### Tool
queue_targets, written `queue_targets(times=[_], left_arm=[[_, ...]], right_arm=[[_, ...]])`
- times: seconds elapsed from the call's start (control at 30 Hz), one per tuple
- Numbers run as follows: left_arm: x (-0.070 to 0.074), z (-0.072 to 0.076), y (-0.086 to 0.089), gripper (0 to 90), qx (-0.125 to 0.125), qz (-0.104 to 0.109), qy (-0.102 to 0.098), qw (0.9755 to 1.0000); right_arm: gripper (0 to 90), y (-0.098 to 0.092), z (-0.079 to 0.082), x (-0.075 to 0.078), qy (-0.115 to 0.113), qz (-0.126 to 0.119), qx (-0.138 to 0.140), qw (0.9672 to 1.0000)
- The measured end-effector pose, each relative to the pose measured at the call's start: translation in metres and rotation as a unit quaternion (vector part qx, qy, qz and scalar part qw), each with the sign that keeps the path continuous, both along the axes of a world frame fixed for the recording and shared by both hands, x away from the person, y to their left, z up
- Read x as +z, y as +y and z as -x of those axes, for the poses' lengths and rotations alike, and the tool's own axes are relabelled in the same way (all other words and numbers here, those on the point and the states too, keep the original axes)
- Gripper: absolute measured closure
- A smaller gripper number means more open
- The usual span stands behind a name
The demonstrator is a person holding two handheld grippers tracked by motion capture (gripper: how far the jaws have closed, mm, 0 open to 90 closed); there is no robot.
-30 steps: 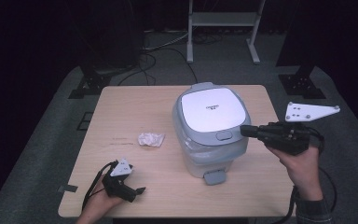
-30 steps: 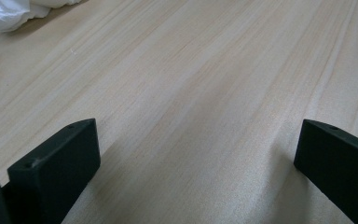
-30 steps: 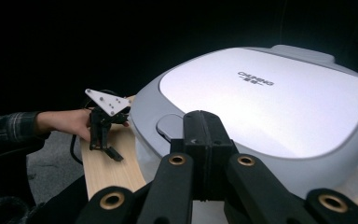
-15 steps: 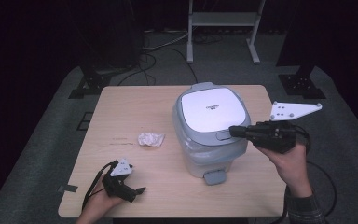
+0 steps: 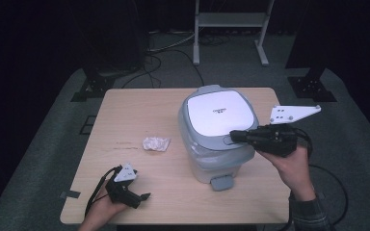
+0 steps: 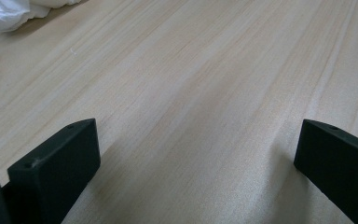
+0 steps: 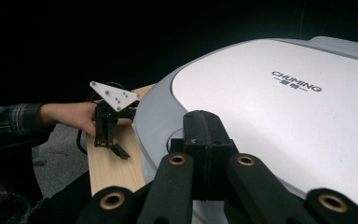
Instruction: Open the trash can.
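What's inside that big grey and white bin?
That stays hidden: the bin has its white lid shut. A clear bag liner peeks out under the rim. The right hand-held gripper, jaws together, is at the lid's front edge.

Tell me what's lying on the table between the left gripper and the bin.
In the high view, a crumpled white wrapper lies on the table, roughly between the left gripper and the white bin; otherwise bare wood.

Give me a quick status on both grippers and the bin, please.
Right gripper shut, tip at the front edge of the bin lid. Left gripper open, resting low on the table. Crumpled wrapper left of the bin, clear of the work.
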State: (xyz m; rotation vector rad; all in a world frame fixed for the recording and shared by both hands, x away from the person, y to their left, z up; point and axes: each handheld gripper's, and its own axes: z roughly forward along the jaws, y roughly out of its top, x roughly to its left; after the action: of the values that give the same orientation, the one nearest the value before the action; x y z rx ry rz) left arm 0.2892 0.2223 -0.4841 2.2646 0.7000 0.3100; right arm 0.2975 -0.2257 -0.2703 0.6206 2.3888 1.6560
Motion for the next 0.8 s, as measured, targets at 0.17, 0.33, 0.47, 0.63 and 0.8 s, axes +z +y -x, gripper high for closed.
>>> queue_targets(times=[0.17,0.33,0.47,0.63,0.8], left_arm=[[0.0000,0.0000,0.0000,0.0,0.000,0.000,0.000,1.0000],[0.0000,0.0000,0.0000,0.0,0.000,0.000,0.000,1.0000],[-0.0001,0.0001,0.0000,0.0,0.000,0.001,0.000,1.0000],[-0.0001,0.0000,-0.0001,0.0,0.000,0.001,0.000,1.0000],[0.0000,0.0001,-0.0001,0.0,0.001,0.001,0.000,1.0000]], right_arm=[[90.0,0.0003,0.0015,-0.0010,-0.002,0.003,-0.002,1.0000],[90.0,0.0003,0.0029,-0.0021,-0.005,0.005,-0.003,1.0000],[89.5,0.0013,0.0043,-0.0006,-0.019,0.009,-0.011,0.9997],[73.2,0.0004,0.0046,-0.0001,-0.020,0.005,-0.020,0.9996],[58.4,0.0002,0.0067,0.0010,-0.022,0.008,-0.029,0.9993]])
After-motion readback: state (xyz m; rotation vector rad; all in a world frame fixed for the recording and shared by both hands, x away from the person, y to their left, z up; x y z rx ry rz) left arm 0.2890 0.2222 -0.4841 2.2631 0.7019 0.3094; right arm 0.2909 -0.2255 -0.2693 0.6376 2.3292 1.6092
